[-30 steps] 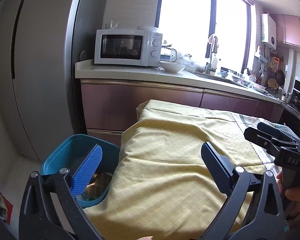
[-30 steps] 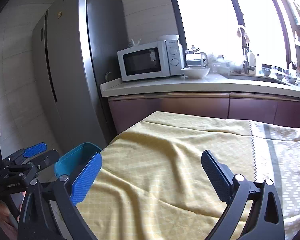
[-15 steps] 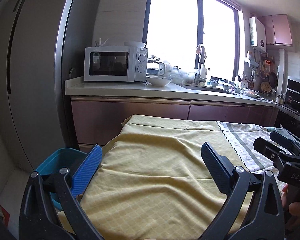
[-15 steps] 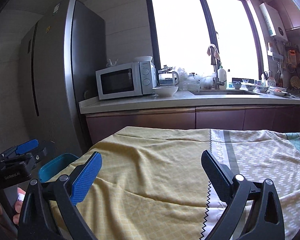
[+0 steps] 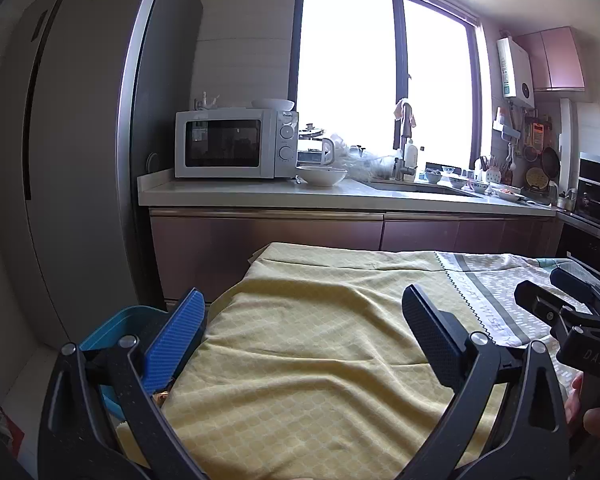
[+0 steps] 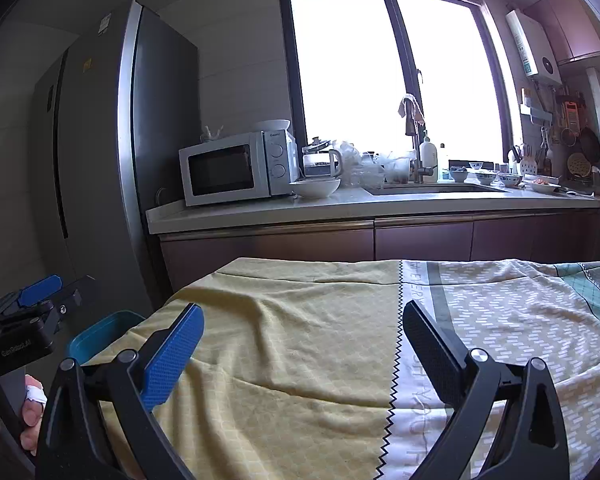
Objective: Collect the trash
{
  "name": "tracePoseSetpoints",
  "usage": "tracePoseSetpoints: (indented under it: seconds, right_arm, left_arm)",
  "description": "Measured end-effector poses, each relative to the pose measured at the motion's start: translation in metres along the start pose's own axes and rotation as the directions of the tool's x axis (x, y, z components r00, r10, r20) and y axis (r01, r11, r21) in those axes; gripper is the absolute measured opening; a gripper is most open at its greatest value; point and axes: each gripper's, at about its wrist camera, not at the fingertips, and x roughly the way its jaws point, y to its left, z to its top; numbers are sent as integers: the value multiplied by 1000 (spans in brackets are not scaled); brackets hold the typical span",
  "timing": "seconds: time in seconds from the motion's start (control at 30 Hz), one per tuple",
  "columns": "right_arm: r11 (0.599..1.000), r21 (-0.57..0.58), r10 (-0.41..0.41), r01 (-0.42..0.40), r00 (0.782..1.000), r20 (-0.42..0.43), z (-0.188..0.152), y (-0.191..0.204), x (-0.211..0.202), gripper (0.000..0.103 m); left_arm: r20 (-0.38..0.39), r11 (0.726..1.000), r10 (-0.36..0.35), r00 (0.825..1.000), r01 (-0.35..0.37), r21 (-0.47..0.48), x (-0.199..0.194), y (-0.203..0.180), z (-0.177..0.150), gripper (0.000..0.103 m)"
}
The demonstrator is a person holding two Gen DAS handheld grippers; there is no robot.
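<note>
A blue trash bin (image 5: 116, 330) stands on the floor at the table's left end, with a bit of trash showing inside it low down; it also shows in the right wrist view (image 6: 100, 334). My left gripper (image 5: 304, 328) is open and empty, held above the yellow tablecloth (image 5: 312, 360) beside the bin. My right gripper (image 6: 304, 340) is open and empty above the same cloth (image 6: 300, 340). The right gripper also appears at the right edge of the left wrist view (image 5: 572, 312), and the left gripper at the left edge of the right wrist view (image 6: 24, 312). No loose trash shows on the cloth.
A tall grey fridge (image 5: 60, 160) stands left of the bin. A counter (image 5: 340, 194) behind the table carries a white microwave (image 5: 236, 144), a white bowl (image 5: 322, 175), a sink and dishes. An oven (image 5: 598, 204) is at the far right.
Both grippers have tilted upward and pulled back from the bin, so more window and ceiling show and the bin sits lower at the left. Both stayed open and empty.
</note>
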Motion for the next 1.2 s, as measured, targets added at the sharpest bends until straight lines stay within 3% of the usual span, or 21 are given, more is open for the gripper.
tracePoseSetpoints:
  seconds: [1.2]
  right_arm:
    - [999,12,-39,39,999,16,2,-12,-4,96]
  left_arm:
    - [13,1000,14,1000,-14,13,3,-6,-2,97]
